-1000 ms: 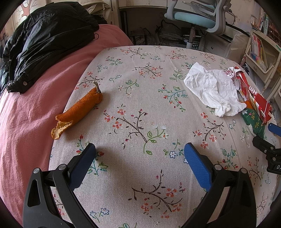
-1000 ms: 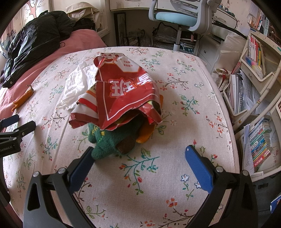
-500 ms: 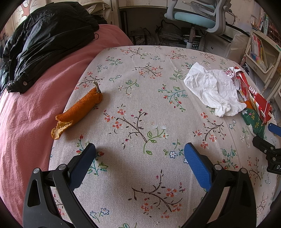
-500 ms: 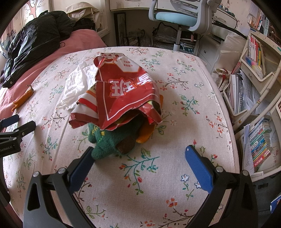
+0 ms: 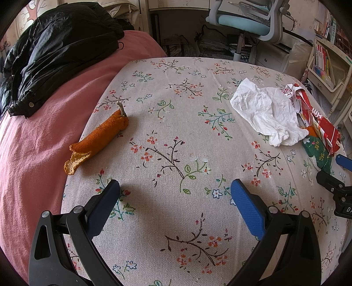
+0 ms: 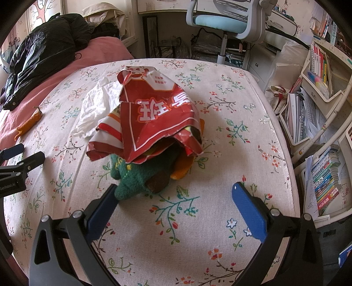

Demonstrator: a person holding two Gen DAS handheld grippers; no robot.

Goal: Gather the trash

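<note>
An orange peel (image 5: 99, 137) lies at the left edge of the floral tablecloth (image 5: 176, 123), ahead and left of my open, empty left gripper (image 5: 175, 191). A crumpled white paper (image 5: 266, 112) rests far right, against a torn red wrapper (image 5: 316, 118). In the right wrist view the red wrapper (image 6: 154, 116) drapes over a green knitted item (image 6: 132, 180), a brown lump and an orange piece (image 6: 181, 171). My right gripper (image 6: 173, 195) stands open just before this pile, its left finger beside the green item. The white paper (image 6: 96, 105) and peel (image 6: 28, 124) lie further left.
A pink bedcover (image 5: 39, 140) with a black jacket (image 5: 55, 50) borders the table's left side. An office chair (image 6: 222, 19) stands beyond the far edge. Shelves packed with books (image 6: 323, 176) line the right. The other gripper (image 6: 15, 167) shows at the left edge.
</note>
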